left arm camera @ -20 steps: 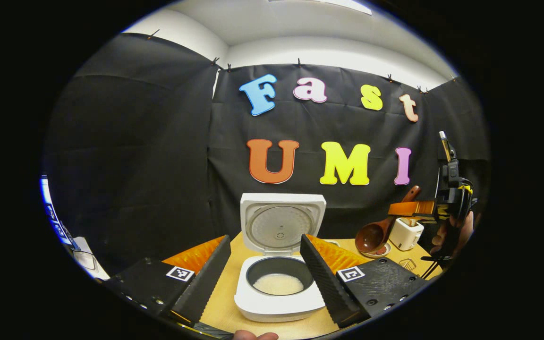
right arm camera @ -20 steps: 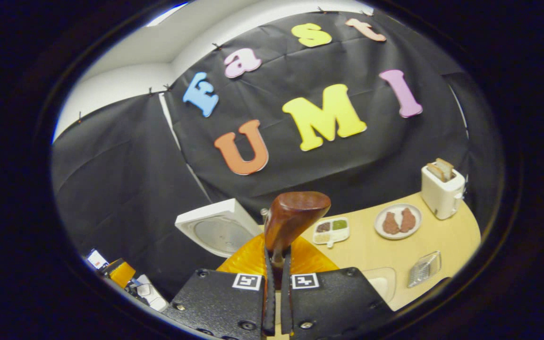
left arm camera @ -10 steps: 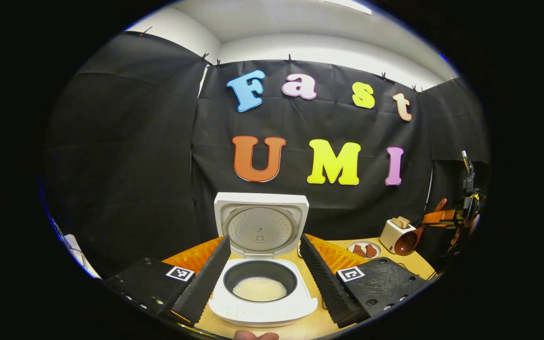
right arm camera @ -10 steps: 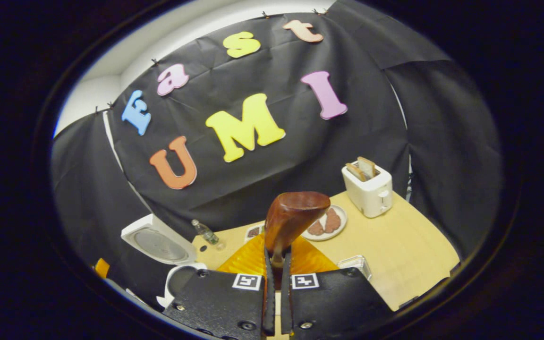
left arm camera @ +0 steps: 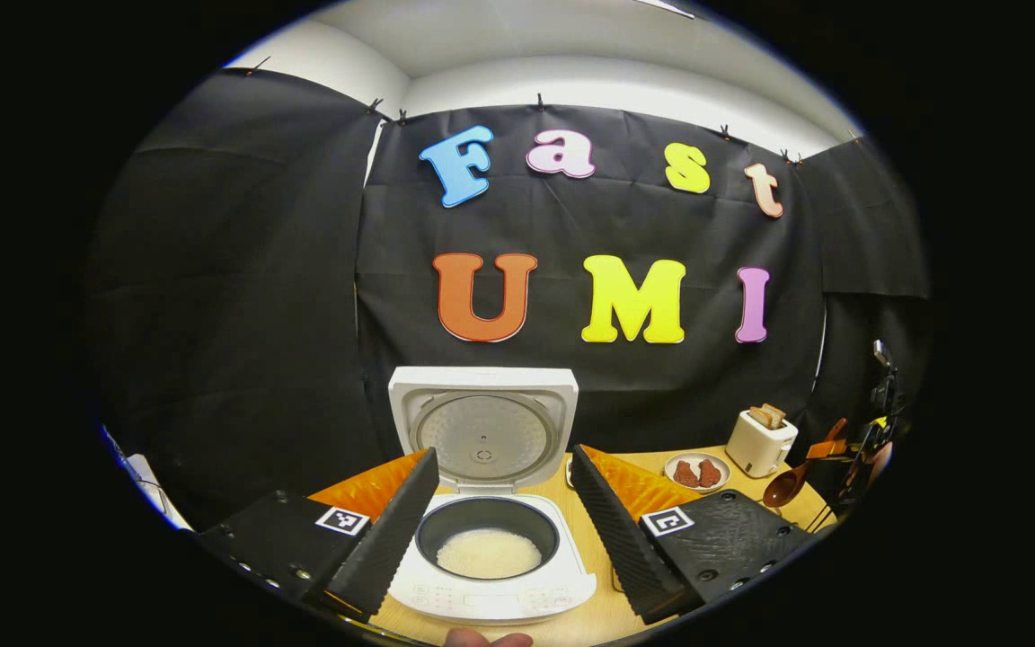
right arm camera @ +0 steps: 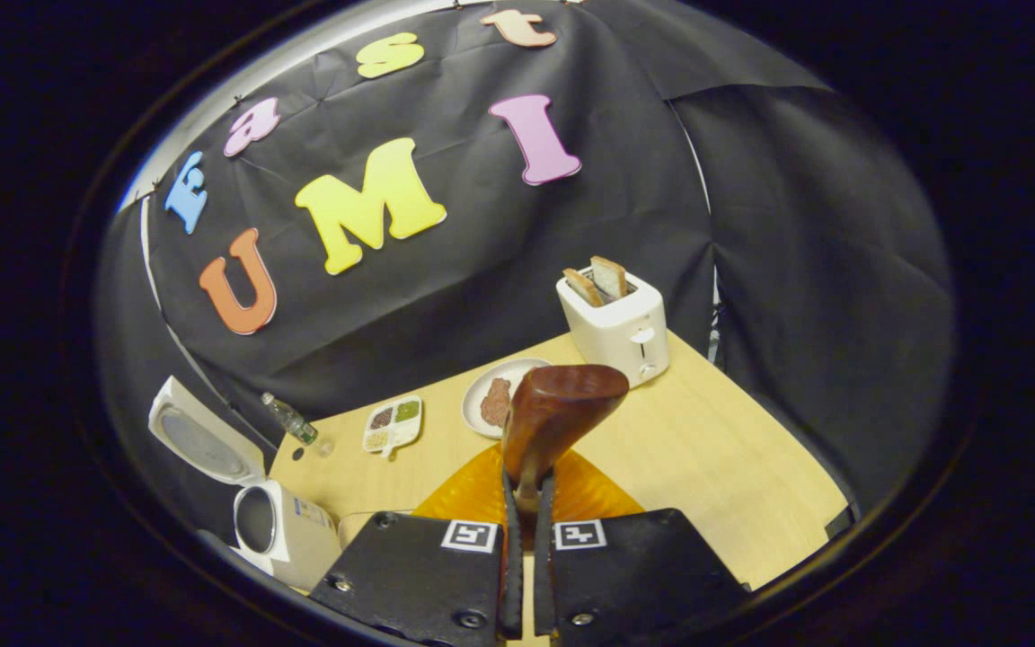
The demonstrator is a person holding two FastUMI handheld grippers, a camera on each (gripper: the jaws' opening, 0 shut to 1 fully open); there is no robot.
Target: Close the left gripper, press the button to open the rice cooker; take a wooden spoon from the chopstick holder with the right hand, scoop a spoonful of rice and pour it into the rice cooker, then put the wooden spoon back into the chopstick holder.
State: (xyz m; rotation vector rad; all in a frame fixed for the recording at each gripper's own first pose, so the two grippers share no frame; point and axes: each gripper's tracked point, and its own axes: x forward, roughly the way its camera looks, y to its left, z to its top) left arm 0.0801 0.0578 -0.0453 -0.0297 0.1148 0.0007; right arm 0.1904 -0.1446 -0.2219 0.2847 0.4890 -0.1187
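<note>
Rice cooker [left arm camera: 490, 530] stands on the bench [left arm camera: 589, 620] in the left gripper view, directly between my left claw [left arm camera: 504, 517] fingers, which are spread wide and hold nothing. Its white lid is up and shows a round metal inner plate. The dark pot holds a pale, flat layer of rice [left arm camera: 489, 552]. At the far right I see the right claw [left arm camera: 850, 445] small and near the edge, with the wooden spoon [left arm camera: 796, 476] hanging from it, bowl low. A white toaster [left arm camera: 760, 440] and a plate with two brown pieces [left arm camera: 697, 472] stand between it and the cooker.

In the right gripper view, the right claw [right arm camera: 525, 575] is closed on the spoon's handle [right arm camera: 526, 490]; both fingers press it from the sides. The handle's thick, glossy, reddish-brown end [right arm camera: 562, 404] rises in front of the camera; the wood looks smooth and lacquered, so it may slip if I loosen the grip. The cooker [right arm camera: 279, 530] is low at the left, well apart. I cannot find the chopstick holder in these pictures.

I judge that the rice is poured and the step in hand is to return the spoon. I would keep the grip firm, hold the spoon upright, lower it slowly into the holder, and release only when it rests inside.
</note>
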